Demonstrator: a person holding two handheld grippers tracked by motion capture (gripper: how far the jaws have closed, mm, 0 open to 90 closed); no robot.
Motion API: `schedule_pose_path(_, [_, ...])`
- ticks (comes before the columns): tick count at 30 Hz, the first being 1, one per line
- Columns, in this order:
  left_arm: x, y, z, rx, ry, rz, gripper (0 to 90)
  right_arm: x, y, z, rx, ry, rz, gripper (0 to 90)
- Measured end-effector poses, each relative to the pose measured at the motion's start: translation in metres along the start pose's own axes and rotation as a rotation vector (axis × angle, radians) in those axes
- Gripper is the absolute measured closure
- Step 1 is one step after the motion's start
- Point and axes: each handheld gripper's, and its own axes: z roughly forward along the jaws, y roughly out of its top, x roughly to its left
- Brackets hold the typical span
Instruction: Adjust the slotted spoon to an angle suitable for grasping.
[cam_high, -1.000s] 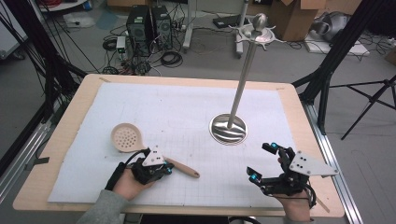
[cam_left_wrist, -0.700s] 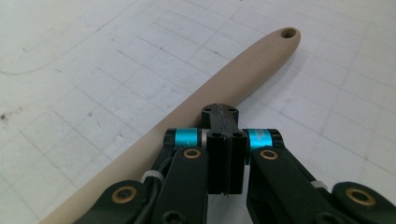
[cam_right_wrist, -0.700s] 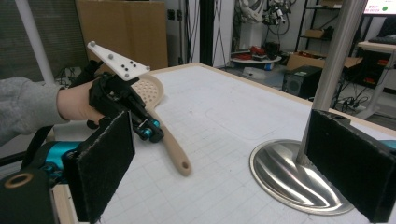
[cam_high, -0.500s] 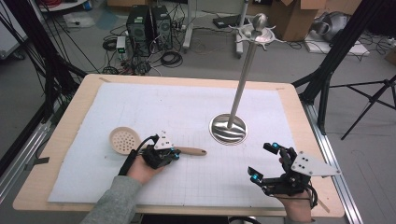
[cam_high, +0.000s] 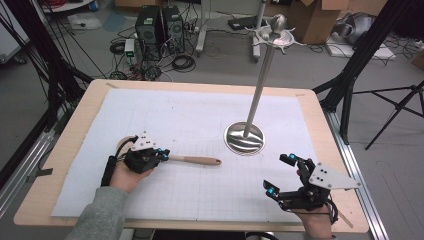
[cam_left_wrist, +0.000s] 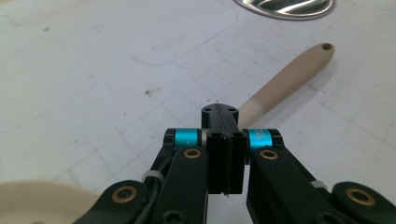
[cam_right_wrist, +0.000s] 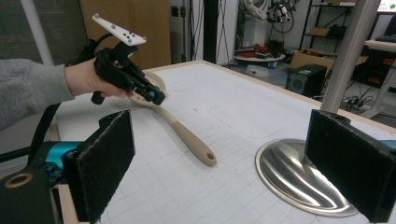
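A beige wooden spoon (cam_high: 197, 160) lies on the white mat with its handle pointing right. Its handle (cam_left_wrist: 285, 79) runs out from under my left gripper (cam_left_wrist: 219, 112), and the bowl (cam_left_wrist: 32, 200) shows at the lower left. My left gripper (cam_high: 162, 156) is shut, with its tips down at the spoon's neck and nothing between the pads. In the right gripper view the left gripper (cam_right_wrist: 156, 98) rests on the spoon (cam_right_wrist: 187, 137). My right gripper (cam_high: 279, 175) stands open at the front right with nothing between its pads (cam_right_wrist: 100, 163).
A metal stand with a round base (cam_high: 244, 138) and a tall pole (cam_high: 262, 70) rises right of centre; the base (cam_right_wrist: 289, 182) lies just ahead of my right gripper. The white mat (cam_high: 200, 115) covers the wooden table (cam_high: 87, 115).
My left gripper has moved right and a little away from me, and the spoon has shifted with it. The handle has swung round to point right, and the bowl is now under the hand. The right gripper has not moved.
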Motion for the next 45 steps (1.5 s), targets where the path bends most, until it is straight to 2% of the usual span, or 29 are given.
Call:
schedule_pose_path(7, [0.002,0.0,0.01,0.041,0.035,-0.004,89.8,-0.002,-0.002,0.004,0.009,0.005,0.004,7.4])
schedule_pose_path(15, [0.006,0.002,0.018,0.059,0.051,0.019,89.8,-0.002,0.0,0.001,-0.008,0.006,0.0,7.4])
schedule_pose_path(24, [0.012,-0.001,0.027,0.127,0.126,0.003,89.8,-0.003,0.0,0.0,-0.007,0.006,0.002,7.4])
schedule_pose_path(27, [0.009,-0.002,0.025,0.143,0.148,0.005,89.8,-0.004,-0.001,-0.002,-0.009,0.001,0.004,7.4])
schedule_pose_path(35, [0.003,-0.014,0.007,0.141,0.188,-0.056,89.8,-0.003,0.0,-0.007,-0.015,-0.004,0.007,7.4])
schedule_pose_path(45, [-0.003,-0.043,-0.032,0.126,0.201,-0.048,89.8,-0.003,-0.001,-0.007,-0.009,-0.005,0.004,7.4])
